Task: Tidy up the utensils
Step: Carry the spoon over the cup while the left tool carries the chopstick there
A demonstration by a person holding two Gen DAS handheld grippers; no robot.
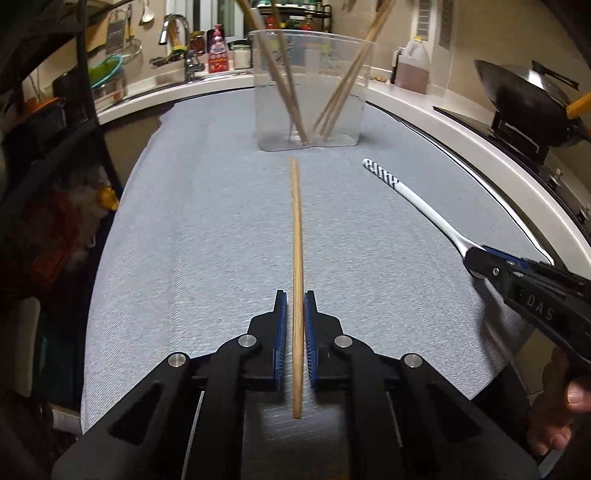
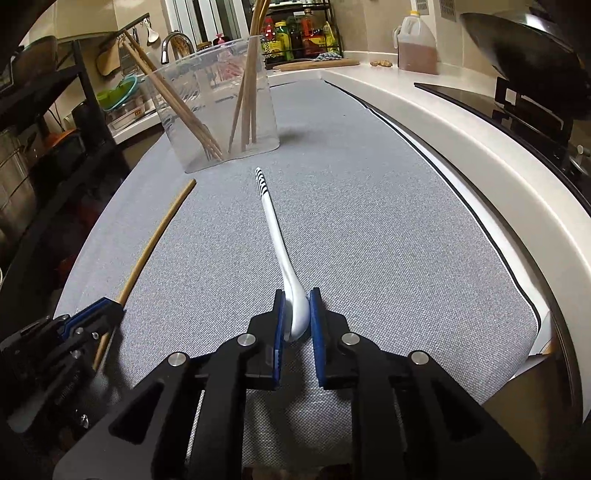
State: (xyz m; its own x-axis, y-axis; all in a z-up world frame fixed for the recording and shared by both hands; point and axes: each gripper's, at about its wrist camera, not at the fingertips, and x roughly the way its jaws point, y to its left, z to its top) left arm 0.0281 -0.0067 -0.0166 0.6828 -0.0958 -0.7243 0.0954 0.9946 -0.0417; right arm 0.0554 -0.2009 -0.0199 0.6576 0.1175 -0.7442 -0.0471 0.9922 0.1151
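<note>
A single wooden chopstick [image 1: 296, 258] lies lengthwise on the grey cloth [image 1: 203, 240] and runs between the blue pads of my left gripper [image 1: 295, 306], which is shut on its near part. My right gripper [image 2: 297, 310] is shut on the bowl end of a white spoon [image 2: 275, 229] with a black-striped handle tip. The spoon [image 1: 413, 197] and right gripper [image 1: 480, 262] also show in the left wrist view. A clear plastic container [image 1: 310, 92] holding several wooden chopsticks stands ahead at the cloth's far end; it also shows in the right wrist view [image 2: 218, 107].
A white counter edge [image 2: 461, 122] curves along the right, with a black wok [image 1: 528, 96] on a stove and an oil jug [image 2: 415, 44]. A sink with a faucet [image 1: 177, 33] and bottles lies behind the container. A dark rack [image 1: 55, 147] stands at the left.
</note>
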